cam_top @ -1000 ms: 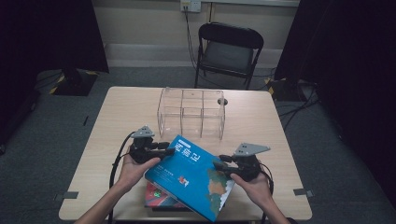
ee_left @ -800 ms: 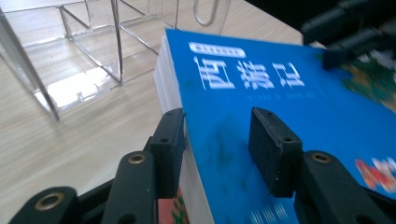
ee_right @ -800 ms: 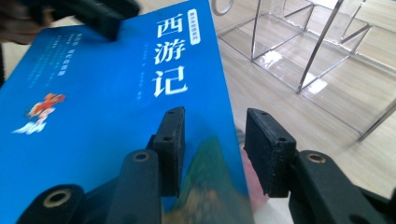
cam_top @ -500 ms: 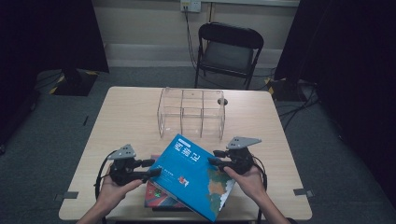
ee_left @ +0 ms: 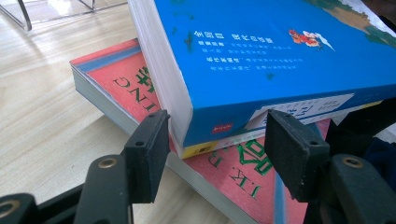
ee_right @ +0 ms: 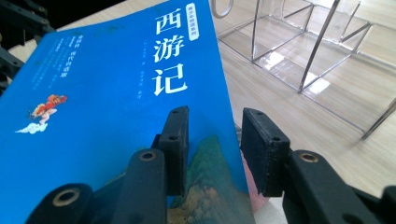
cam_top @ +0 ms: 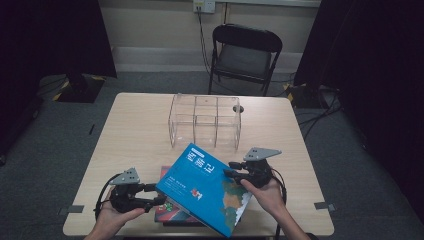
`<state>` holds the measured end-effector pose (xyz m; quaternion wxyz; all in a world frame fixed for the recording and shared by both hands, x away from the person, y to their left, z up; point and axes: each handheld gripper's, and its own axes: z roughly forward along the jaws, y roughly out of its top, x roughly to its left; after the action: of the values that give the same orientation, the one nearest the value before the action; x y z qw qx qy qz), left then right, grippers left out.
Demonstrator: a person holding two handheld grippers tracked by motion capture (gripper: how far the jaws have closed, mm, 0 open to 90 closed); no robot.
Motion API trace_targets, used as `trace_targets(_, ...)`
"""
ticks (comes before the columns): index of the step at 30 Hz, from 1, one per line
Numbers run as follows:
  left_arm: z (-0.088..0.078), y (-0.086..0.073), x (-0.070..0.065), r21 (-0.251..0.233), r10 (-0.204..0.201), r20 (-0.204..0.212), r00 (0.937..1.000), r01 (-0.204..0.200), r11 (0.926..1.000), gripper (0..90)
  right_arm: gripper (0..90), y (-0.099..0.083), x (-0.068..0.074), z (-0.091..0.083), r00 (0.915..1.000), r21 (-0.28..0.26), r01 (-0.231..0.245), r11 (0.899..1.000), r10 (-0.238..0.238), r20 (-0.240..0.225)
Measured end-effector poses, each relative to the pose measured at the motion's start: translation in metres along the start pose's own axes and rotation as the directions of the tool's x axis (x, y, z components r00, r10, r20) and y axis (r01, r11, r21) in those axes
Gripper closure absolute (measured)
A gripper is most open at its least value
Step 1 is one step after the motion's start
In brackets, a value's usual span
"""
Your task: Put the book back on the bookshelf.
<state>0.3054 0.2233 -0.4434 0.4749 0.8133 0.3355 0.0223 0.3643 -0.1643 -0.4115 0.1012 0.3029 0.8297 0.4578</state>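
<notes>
A thick blue book with white Chinese title characters lies tilted, its near corner resting on a red book flat on the table. My right gripper is shut on the blue book's right edge; one jaw lies on the cover, the other under it, and they have just been closing. My left gripper is open at the blue book's near-left corner. Its jaws stand on either side of that corner without pressing it, and have just been opening. The red book's cover shows beneath.
A clear acrylic divider rack stands at the table's middle back, close beyond the blue book. Bare wooden tabletop spreads to the left. A black folding chair stands behind the table.
My left gripper has drawn back toward the near-left of the table, off the blue book's left edge, and its jaws have widened. The right gripper and the blue book have barely moved.
</notes>
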Motion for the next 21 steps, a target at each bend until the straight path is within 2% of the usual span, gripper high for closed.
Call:
trace_targets(2, 0.001, 0.0, 0.0, -0.007, 0.002, -0.007, 1.0, -0.002, 1.0, 39.8, 62.8, 0.001, 0.003, 0.0, 0.9999, 0.011, 0.017, 1.0, -0.017, 0.0)
trace_targets(5, 0.003, 0.003, 0.002, -0.018, 0.007, -0.048, 0.9988, -0.008, 0.9998, 41.3, 62.8, 0.001, 0.003, -0.002, 0.9996, 0.025, 0.027, 0.999, -0.027, 0.007)
trace_targets(7, 0.004, 0.004, 0.003, -0.023, -0.005, -0.056, 0.9984, 0.004, 0.9997, 41.3, 62.7, 0.001, 0.002, -0.003, 0.9998, 0.026, 0.019, 0.999, -0.02, 0.005)
trace_targets(8, 0.008, 0.008, 0.007, -0.031, -0.025, -0.08, 0.9964, 0.023, 0.9993, 40.8, 62.5, -0.002, 0.001, -0.006, 0.9999, 0.023, 0.014, 1.0, -0.014, 0.008)
trace_targets(11, 0.012, 0.013, 0.008, -0.043, -0.016, -0.128, 0.9916, 0.011, 0.999, 42.7, 62.2, -0.005, -0.002, -0.009, 1.0, 0.015, -0.008, 1.0, 0.008, -0.002)
trace_targets(12, 0.014, 0.014, 0.009, -0.051, -0.02, -0.133, 0.9909, 0.013, 0.9986, 43.1, 62.1, -0.007, -0.002, -0.01, 0.9999, 0.005, -0.014, 1.0, 0.014, -0.001)
trace_targets(14, 0.016, 0.015, 0.014, -0.06, -0.056, -0.115, 0.9918, 0.049, 0.997, 44.1, 61.8, -0.01, -0.002, -0.012, 0.9998, -0.013, -0.021, 1.0, 0.021, 0.006)
trace_targets(16, 0.017, 0.015, 0.014, -0.065, -0.051, -0.116, 0.9919, 0.044, 0.9969, 44.0, 61.5, -0.011, -0.002, -0.012, 0.9997, -0.018, -0.023, 1.0, 0.023, 0.01)
trace_targets(18, 0.017, 0.015, 0.014, -0.064, -0.051, -0.116, 0.9919, 0.044, 0.997, 44.2, 56.9, -0.01, 0.002, -0.013, 0.9997, -0.01, 0.003, 1.0, -0.003, 0.022)
trace_targets(20, 0.017, 0.015, 0.014, -0.063, -0.04, -0.121, 0.9919, 0.032, 0.9975, 44.4, 54.2, -0.007, 0.003, -0.011, 0.9996, 0.008, 0.014, 1.0, -0.014, 0.024)
trace_targets(21, 0.017, 0.015, 0.015, -0.065, -0.046, -0.116, 0.9922, 0.039, 0.9971, 44.2, 53.7, -0.005, 0.003, -0.011, 0.9996, 0.021, 0.019, 1.0, -0.019, 0.019)
